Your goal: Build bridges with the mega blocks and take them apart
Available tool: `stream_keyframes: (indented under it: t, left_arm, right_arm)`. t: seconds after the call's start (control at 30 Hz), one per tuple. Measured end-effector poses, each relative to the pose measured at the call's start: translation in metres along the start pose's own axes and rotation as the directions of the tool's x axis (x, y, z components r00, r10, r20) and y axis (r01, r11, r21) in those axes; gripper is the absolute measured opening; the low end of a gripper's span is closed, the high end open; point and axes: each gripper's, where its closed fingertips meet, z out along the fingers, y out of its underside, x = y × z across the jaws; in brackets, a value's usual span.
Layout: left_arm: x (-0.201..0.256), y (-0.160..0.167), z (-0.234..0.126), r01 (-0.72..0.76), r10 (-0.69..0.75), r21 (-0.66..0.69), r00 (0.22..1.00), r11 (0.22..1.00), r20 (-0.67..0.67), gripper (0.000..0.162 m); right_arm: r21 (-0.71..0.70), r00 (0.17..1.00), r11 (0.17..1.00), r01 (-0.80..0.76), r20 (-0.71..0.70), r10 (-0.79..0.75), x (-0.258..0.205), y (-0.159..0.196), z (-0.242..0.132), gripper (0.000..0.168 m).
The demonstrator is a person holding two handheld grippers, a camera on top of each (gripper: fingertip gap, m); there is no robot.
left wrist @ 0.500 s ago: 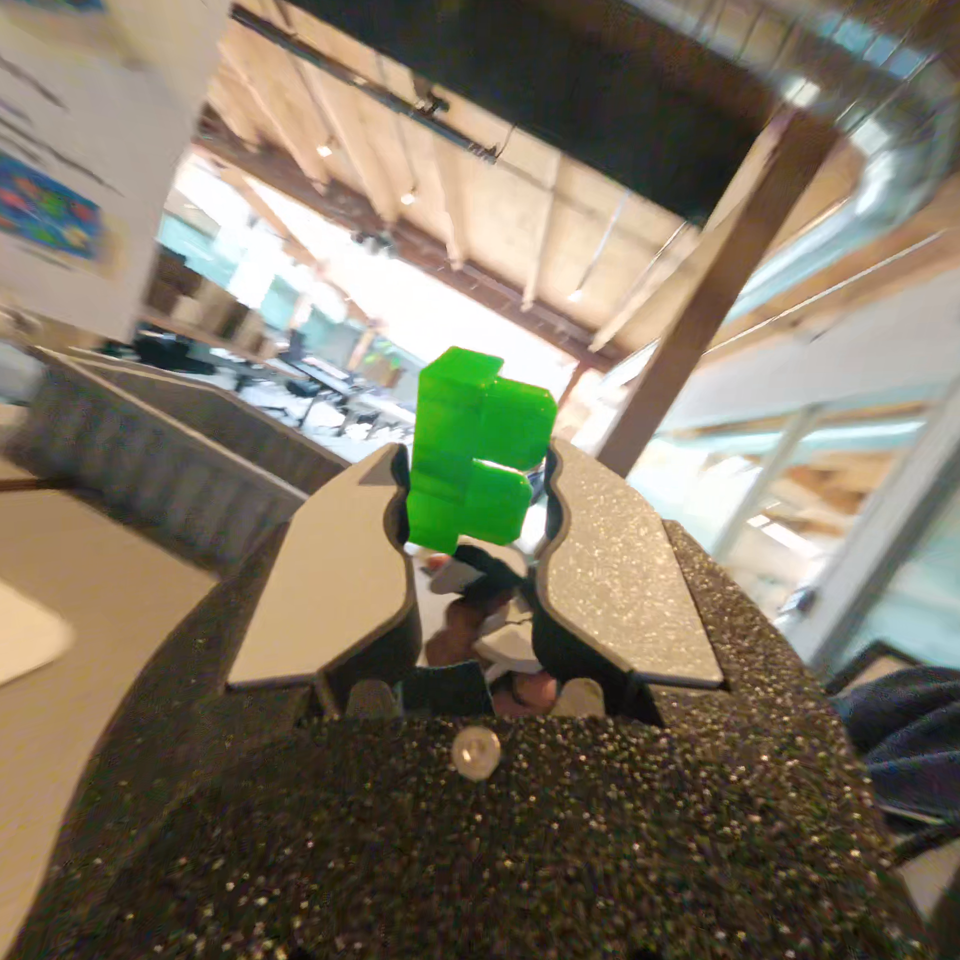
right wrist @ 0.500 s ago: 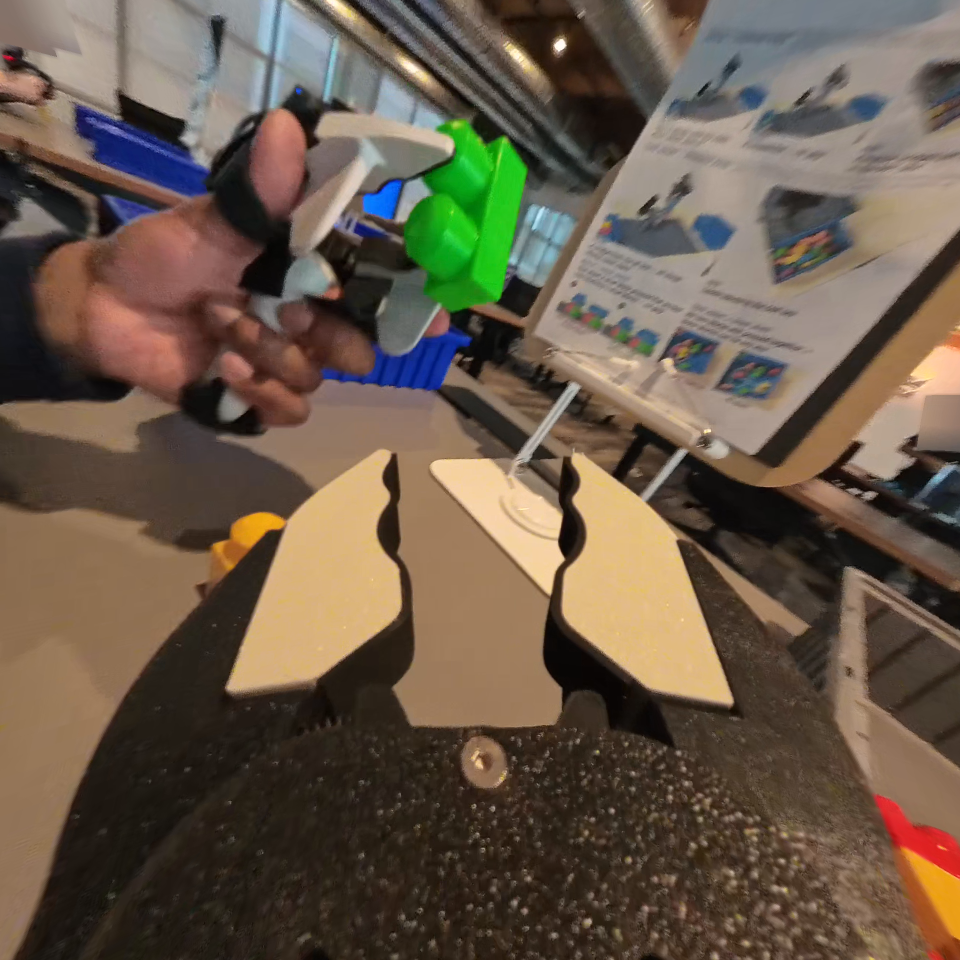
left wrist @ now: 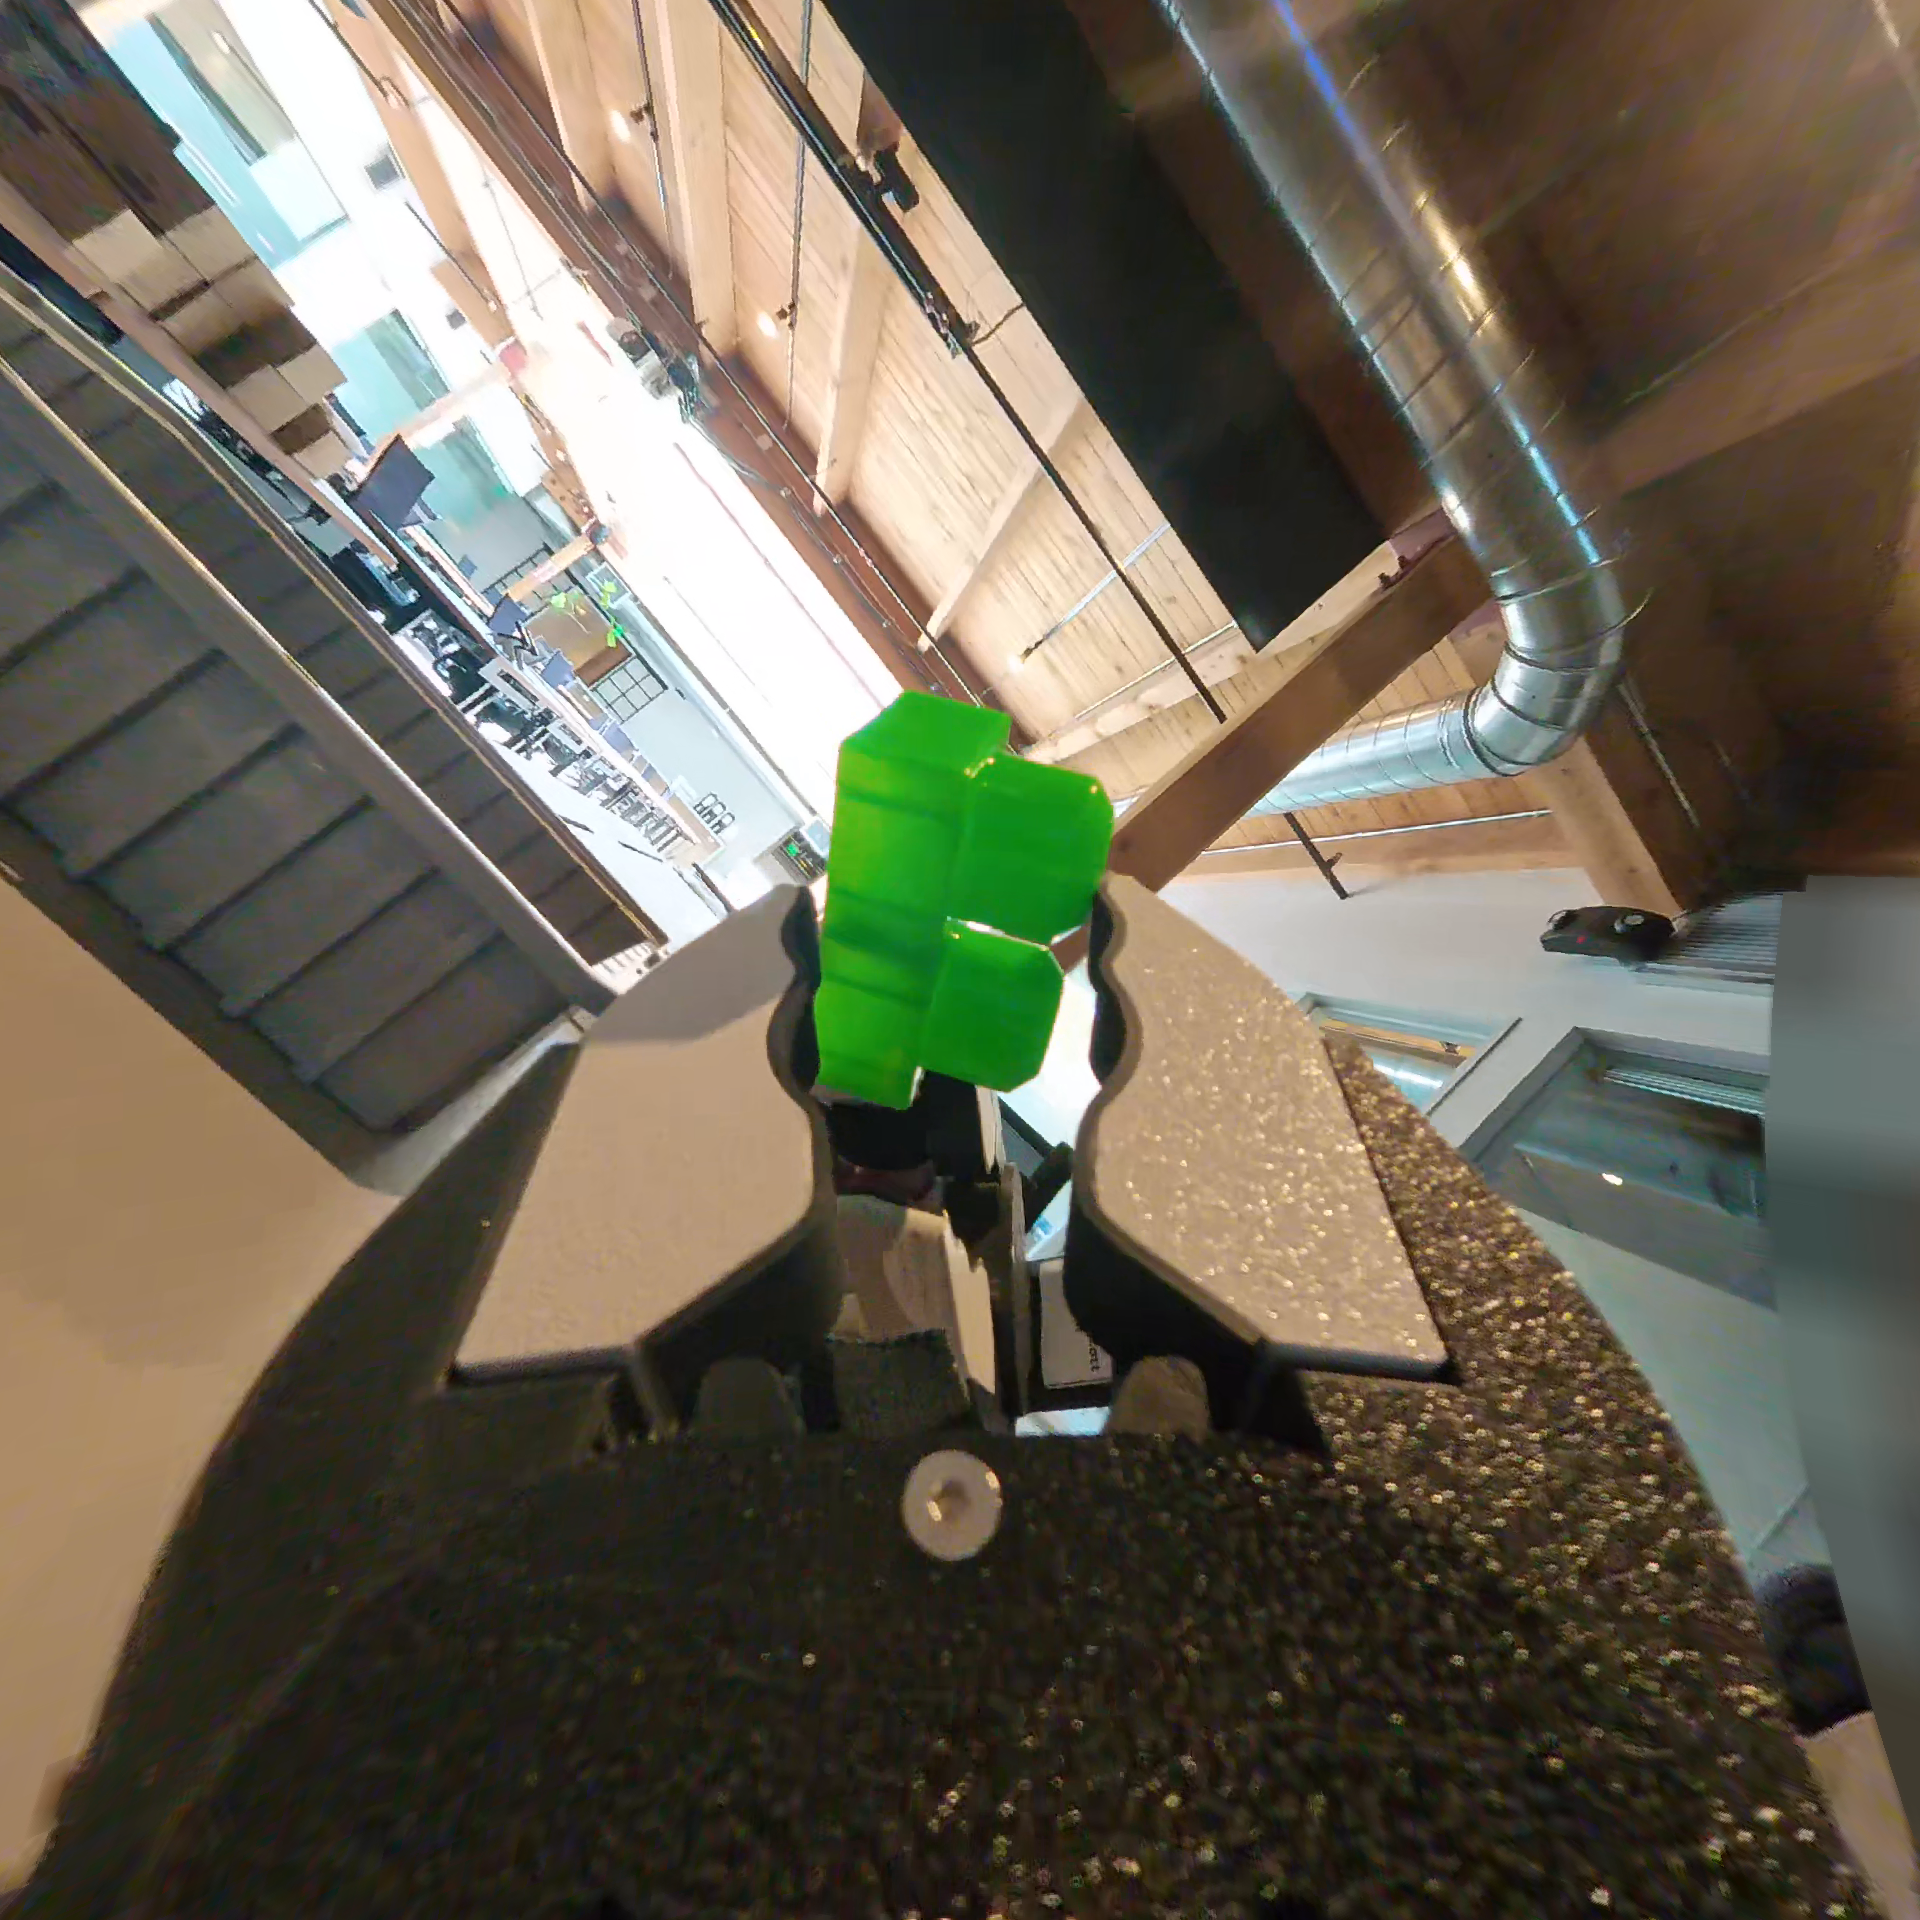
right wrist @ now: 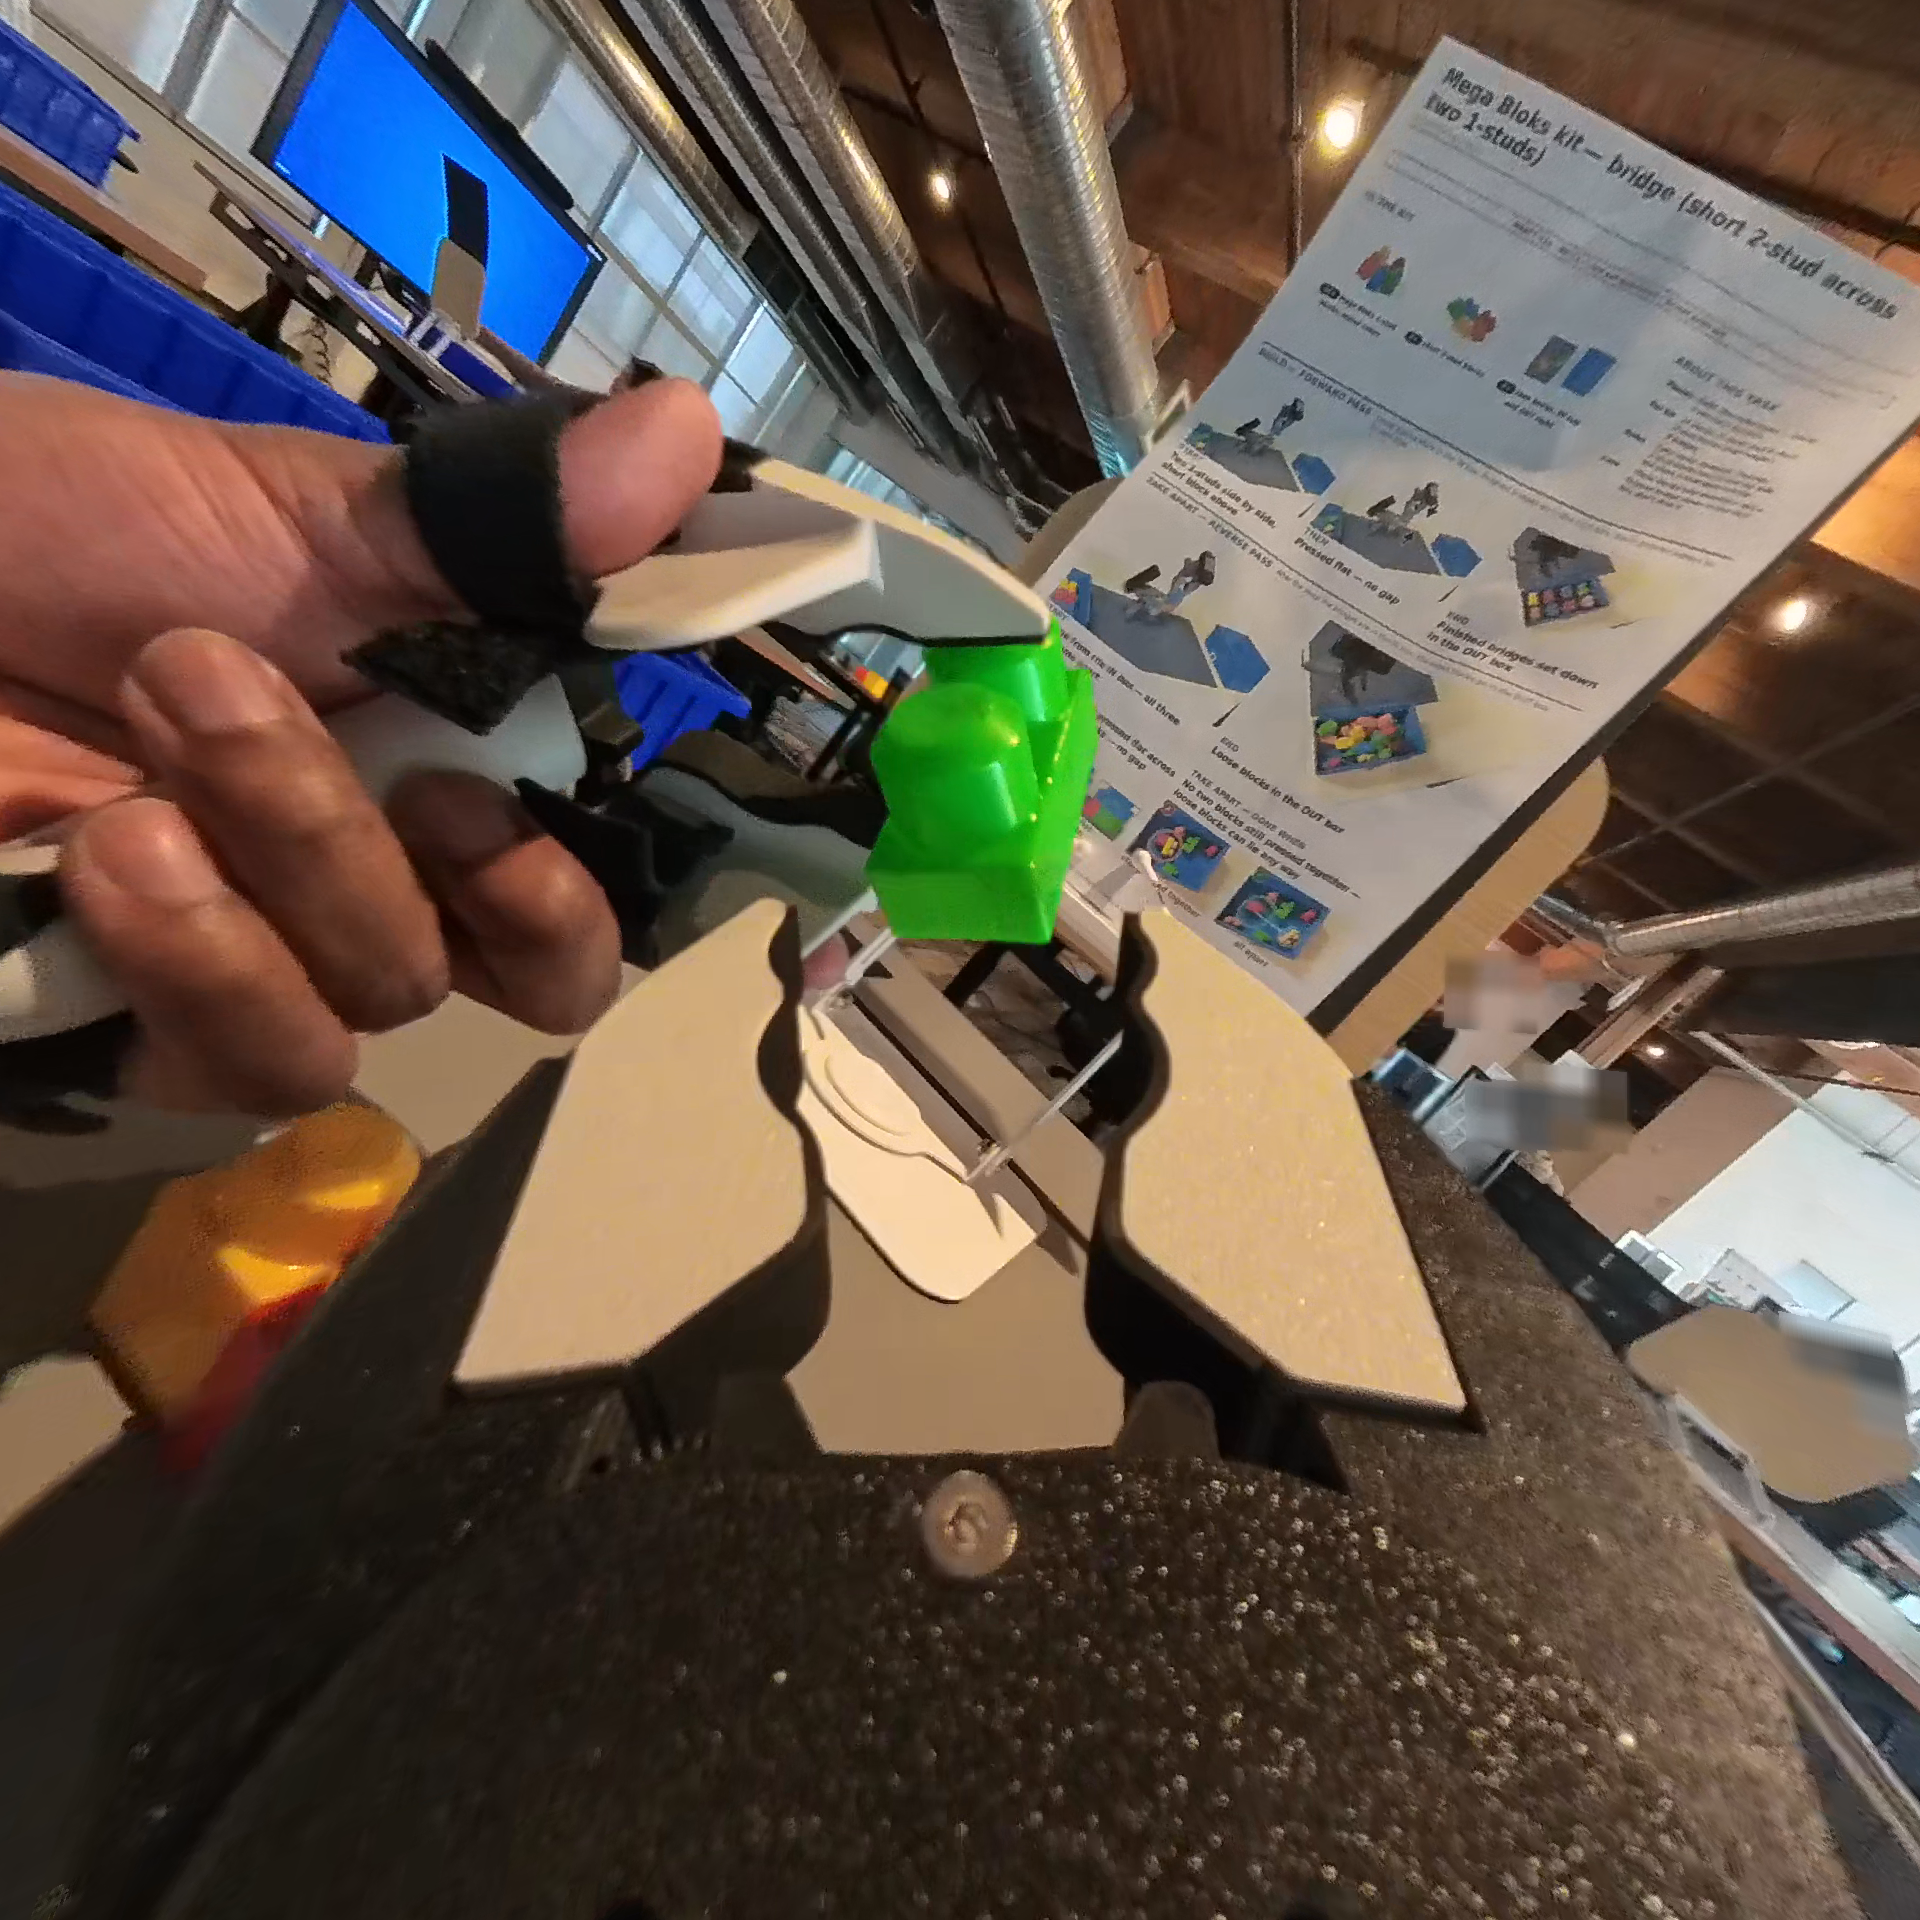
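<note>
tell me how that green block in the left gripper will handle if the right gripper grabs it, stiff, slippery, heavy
The green block looks like stiff moulded plastic, so it should probably hold its shape when squeezed. Its glossy faces may be slippery, though the two round studs give edges to catch. It is held aloft in the left gripper by its tips alone, so it is likely light.

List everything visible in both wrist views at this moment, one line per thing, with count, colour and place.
green block: one, bright green, held aloft in the left gripper
yellow and red blocks: blurred cluster, low left in right view
instruction board: one, white, propped on a stand, right view
blue bins: several, behind the hand
screen: one, blue
duct: silver, on the ceiling
hand: one, holding the left gripper
left gripper: shut on the block
right gripper: open, empty
</note>
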Motion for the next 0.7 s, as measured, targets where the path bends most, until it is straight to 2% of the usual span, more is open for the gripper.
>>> stream_keyframes:
  t: [0.3, 0.43, 0.57, 0.7]
  left_arm:
    - [0.0, 0.023, 0.009, 0.044, -0.045, -0.063, 0.999, 0.997, -0.012, 0.049]
    - [0.0, 0.027, 0.01, 0.05, -0.051, -0.082, 0.999, 0.995, -0.011, 0.049]
    - [0.0, 0.031, 0.01, -0.002, 0.002, -0.132, 1.0, 0.991, -0.003, 0.05]
    - [-0.006, 0.035, 0.004, -0.201, 0.222, -0.266, 0.974, 0.943, 0.051, 0.081]
  right_arm:
    - [-0.011, 0.985, 0.988, 0.154, -0.071, -0.154, 0.0, -0.003, 0.001, 0.051]
    - [-0.027, 0.981, 0.987, 0.157, -0.107, -0.159, 0.009, -0.001, -0.001, 0.037]
    - [-0.029, 0.991, 0.993, 0.113, -0.069, -0.114, 0.009, -0.001, -0.002, 0.036]
    - [0.014, 1.0, 1.0, 0.005, -0.01, -0.004, 0.01, -0.007, -0.006, 0.036]
